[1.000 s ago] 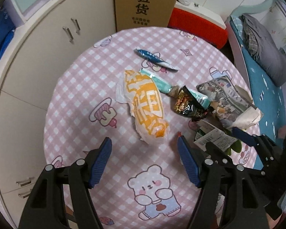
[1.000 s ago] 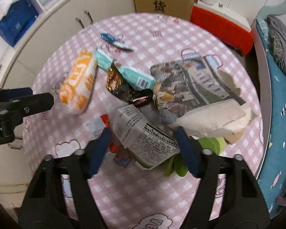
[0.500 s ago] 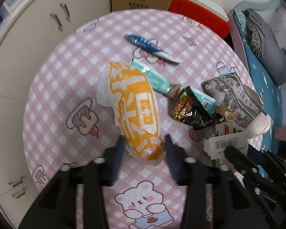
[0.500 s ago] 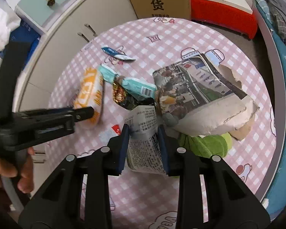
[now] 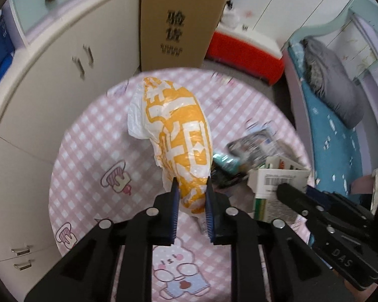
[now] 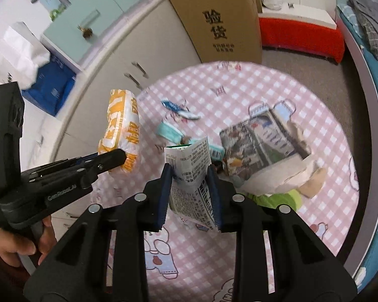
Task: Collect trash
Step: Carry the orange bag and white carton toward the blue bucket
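Observation:
My left gripper [image 5: 192,180] has its jaws closing on the lower end of an orange-and-white plastic bag [image 5: 181,136], with the pads pressing on it. The bag hangs lifted over the pink checked round table [image 5: 93,136]. My right gripper [image 6: 189,167] is shut on a white printed drink carton [image 6: 191,183], held above the table. In the right wrist view the bag [image 6: 121,125] and the left gripper [image 6: 113,157] show at the left, with a hand on the handle. On the table lie a blue wrapper [image 6: 179,108], a teal pack [image 6: 170,132], a torn magazine [image 6: 259,138] and a green scrap [image 6: 277,198].
A tall cardboard box [image 6: 219,17] stands on the floor beyond the table. White cabinets [image 6: 128,58] curve along the left, close to the table's edge. A red-and-white box [image 6: 300,32] stands at the back, and a bed [image 5: 340,125] runs along the right.
Both grippers went from open to closed, the left on the orange bag and the right on the carton. Both have lifted their loads off the table.

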Motion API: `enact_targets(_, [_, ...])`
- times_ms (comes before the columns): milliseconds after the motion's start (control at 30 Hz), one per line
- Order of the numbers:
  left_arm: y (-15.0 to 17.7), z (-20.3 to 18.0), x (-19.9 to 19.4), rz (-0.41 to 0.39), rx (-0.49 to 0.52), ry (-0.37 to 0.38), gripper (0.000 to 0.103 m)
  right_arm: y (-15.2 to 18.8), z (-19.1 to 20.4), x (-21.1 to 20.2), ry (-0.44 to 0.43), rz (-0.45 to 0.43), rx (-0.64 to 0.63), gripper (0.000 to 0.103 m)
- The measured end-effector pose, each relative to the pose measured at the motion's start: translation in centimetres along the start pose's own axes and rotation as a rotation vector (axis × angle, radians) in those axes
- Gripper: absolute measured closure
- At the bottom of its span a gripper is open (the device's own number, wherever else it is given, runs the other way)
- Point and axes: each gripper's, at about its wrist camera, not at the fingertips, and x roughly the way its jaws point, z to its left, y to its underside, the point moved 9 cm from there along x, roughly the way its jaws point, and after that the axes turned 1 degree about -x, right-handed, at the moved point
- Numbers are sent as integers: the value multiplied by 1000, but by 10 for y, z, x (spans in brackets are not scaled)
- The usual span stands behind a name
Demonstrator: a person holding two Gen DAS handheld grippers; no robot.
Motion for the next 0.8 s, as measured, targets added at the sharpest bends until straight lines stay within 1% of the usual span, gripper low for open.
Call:
enact_targets(200, [-16, -59, -36, -90, 45, 15, 86, -17, -24, -51, -43, -80, 18, 75])
enact_targets(333, [-22, -120, -48, -123, 83, 44, 86, -22, -59, -95, -43, -133, 36, 75])
enact_targets(433, [-20, -170, -48, -129, 124, 70, 86, -20, -104, -132, -14, -178, 72, 75])
enact_targets(533, [-14, -227, -41, -116, 179, 106, 86, -15, -145, -162, 26, -208, 105, 75])
enact_targets(633, [-5, -284, -30, -97, 235, 146, 86, -7, -199, -195, 87, -240, 151, 75])
enact_targets(700, [1, -321, -24, -85, 272, 171, 86, -1, -227, -210, 119, -255, 180, 75])
enact_targets(800, [10, -359, -14, -64, 318, 195, 86, 7, -267, -231, 161, -272, 216, 75])
